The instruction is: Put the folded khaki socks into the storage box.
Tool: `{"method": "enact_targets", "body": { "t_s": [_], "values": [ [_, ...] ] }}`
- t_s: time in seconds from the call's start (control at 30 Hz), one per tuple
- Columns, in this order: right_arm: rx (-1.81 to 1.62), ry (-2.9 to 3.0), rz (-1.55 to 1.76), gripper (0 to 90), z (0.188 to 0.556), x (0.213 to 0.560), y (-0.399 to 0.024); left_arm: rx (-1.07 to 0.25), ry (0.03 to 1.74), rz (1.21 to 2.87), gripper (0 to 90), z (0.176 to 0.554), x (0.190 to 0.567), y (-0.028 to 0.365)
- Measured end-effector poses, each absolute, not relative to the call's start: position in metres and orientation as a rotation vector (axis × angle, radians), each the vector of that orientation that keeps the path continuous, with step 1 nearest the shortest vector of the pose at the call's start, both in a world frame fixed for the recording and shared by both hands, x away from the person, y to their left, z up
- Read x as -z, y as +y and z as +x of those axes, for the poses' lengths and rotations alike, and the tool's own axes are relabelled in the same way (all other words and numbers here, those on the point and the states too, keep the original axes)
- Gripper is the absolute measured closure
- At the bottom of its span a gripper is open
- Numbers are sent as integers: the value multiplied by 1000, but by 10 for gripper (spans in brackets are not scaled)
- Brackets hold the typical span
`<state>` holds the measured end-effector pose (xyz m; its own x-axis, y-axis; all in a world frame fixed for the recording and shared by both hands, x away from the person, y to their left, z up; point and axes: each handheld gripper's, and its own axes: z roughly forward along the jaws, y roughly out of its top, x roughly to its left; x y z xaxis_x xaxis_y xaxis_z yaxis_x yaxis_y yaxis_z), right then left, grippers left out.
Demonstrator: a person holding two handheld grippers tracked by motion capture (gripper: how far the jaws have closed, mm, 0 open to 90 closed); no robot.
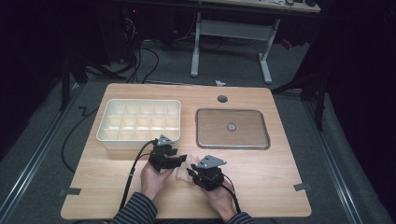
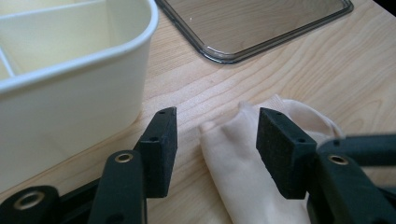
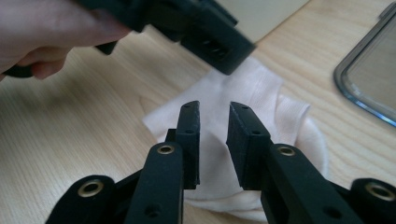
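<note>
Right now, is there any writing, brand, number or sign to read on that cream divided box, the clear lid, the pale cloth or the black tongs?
None: no readable text on the cream plastic divided box, clear rectangular plastic lid, pale folded fabric cloth or black tongs.

Dim high view with dark surroundings, table lit from above, bright gripper views, near fingers soft
</note>
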<state>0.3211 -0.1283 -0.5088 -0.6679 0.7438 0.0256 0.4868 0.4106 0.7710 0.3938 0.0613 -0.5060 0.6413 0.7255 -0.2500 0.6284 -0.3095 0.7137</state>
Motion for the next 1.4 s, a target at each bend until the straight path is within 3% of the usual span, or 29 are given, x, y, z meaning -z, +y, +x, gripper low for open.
{"method": "enact_targets", "body": {
  "t_s": [0.17, 0.37, 0.6, 1.0, 1.4],
  "values": [
    [-1050, 2405, 1073, 785, 321, 521, -128, -122, 1064, 2095, 508, 402, 523, 56],
    [-1020, 2426, 1032, 787, 319, 523, -129, -171, 1025, 2137, 598, 399, 523, 55],
    [-1034, 2423, 1029, 787, 319, 524, -130, -125, 996, 2134, 745, 398, 524, 54],
    [-1065, 2421, 1036, 785, 320, 526, -134, -119, 977, 2128, 824, 396, 525, 55],
    [-1066, 2417, 1037, 770, 319, 526, -135, -106, 962, 2130, 845, 393, 518, 60]
  ]
}}
